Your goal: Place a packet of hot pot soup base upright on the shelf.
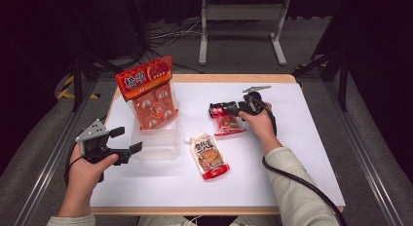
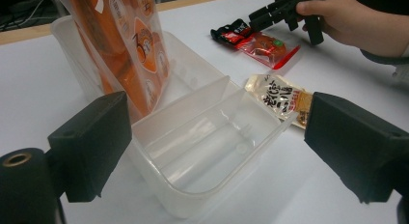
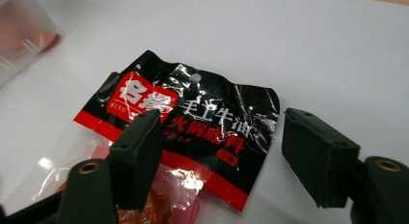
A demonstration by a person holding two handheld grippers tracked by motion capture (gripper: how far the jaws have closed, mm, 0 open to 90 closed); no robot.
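A clear plastic divided container (image 1: 155, 147) stands on the white table, and a tall orange snack package (image 1: 148, 92) stands upright in its far compartment. My left gripper (image 1: 127, 141) is open just left of the container, with the near compartments (image 2: 217, 195) between its jaws in the left gripper view. A black and red sauce packet (image 1: 227, 122) lies flat mid-table. My right gripper (image 1: 228, 109) hovers over it, open. One jaw is above the packet (image 3: 193, 118) and the other is past its edge. A beige spout pouch (image 1: 209, 155) lies between the two grippers.
The orange package (image 2: 130, 45) leans against the container's far wall. The spout pouch (image 2: 282, 98) lies close to the container's right side. The white mat's front edge (image 1: 214, 206) runs near the person. A metal stand (image 1: 241, 26) is on the floor beyond the table.
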